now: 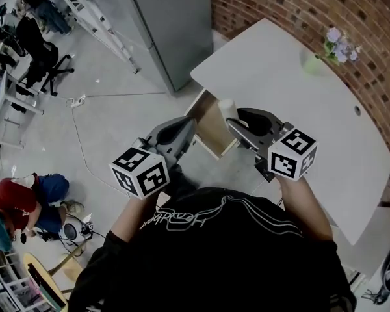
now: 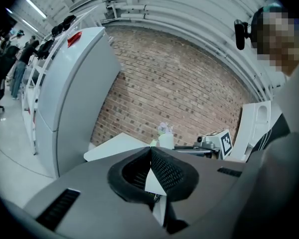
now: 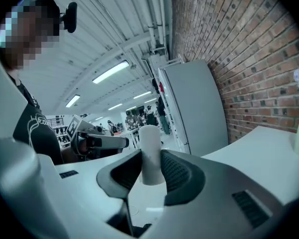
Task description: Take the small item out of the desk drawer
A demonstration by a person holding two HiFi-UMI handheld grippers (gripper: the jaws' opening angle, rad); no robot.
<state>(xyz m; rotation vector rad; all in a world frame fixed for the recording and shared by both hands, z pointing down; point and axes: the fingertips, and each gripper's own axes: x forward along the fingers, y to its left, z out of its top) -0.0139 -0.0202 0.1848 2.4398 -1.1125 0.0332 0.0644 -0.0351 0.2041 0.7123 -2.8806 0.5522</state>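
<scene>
The small item is a white cylinder (image 1: 227,108) (image 3: 150,136). My right gripper (image 1: 238,118) (image 3: 150,158) is shut on it, the pads pressing its two sides, and holds it upright in the air above the open wooden drawer (image 1: 212,134). The drawer sticks out from under the white desk (image 1: 312,116). My left gripper (image 1: 184,131) (image 2: 150,151) is shut with nothing between its jaws and hangs just left of the drawer. In the left gripper view the cylinder (image 2: 165,140) shows beside the right gripper (image 2: 202,148).
A green vase with pale flowers (image 1: 335,49) stands at the desk's far side by the brick wall (image 1: 299,5). A tall grey cabinet (image 1: 166,25) stands left of the desk. A person in red (image 1: 19,203) crouches on the floor at the left, near a cable (image 1: 84,142).
</scene>
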